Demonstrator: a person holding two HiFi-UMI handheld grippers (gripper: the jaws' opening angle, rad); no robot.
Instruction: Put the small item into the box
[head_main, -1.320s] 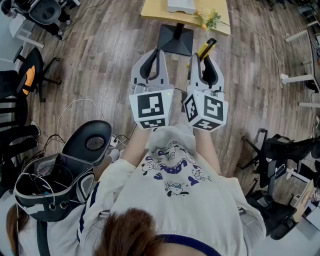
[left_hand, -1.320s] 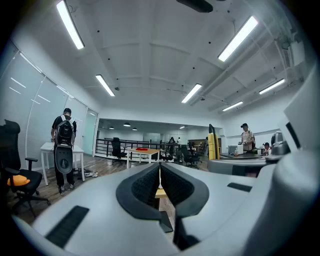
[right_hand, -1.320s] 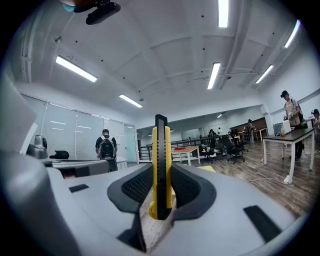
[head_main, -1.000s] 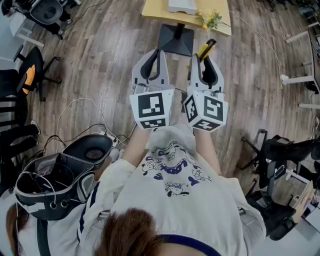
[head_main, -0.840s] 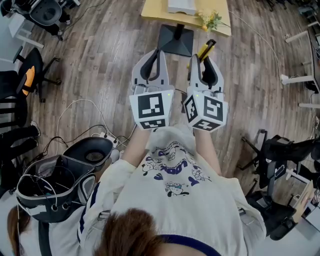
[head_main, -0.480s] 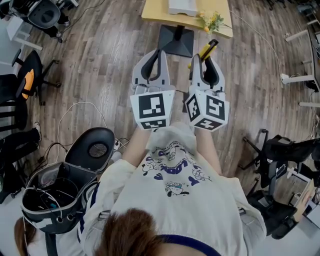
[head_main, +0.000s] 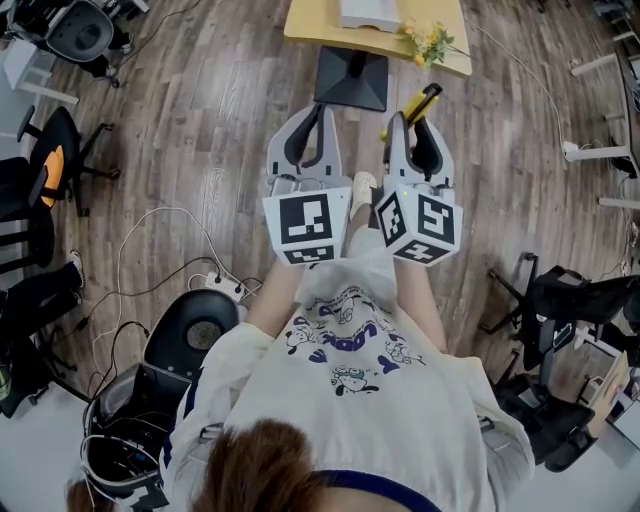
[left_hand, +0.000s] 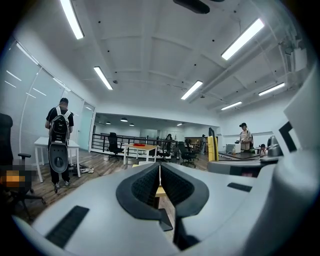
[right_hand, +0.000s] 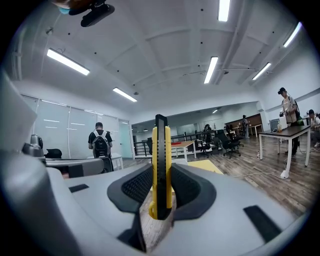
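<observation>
**Operator:** Right claw (right_hand: 161, 186) is clamped tight on the utility knife (right_hand: 160, 160), which stands upright between its pads. Left claw (left_hand: 160, 181) is pressed closed on nothing.

**Supervisor:** What's changed over the last second?

**Operator:** Both claws have crept a little toward the lower right of the head view. A shoe (head_main: 362, 185) has appeared between them, and the dark backpack rig (head_main: 195, 330) has slid toward the lower left corner. I read that as walking toward the yellow table (head_main: 310, 28) at the top edge, so I'm carrying, not placing yet.

**Supervisor:** And the knife itself?

**Operator:** It's a slim yellow body with a black strip down the middle, poking out past the jaw tips. I can't see any blade showing. The white box (head_main: 364, 12) on that table is likely my target, and it's well apart from the knife.
</observation>
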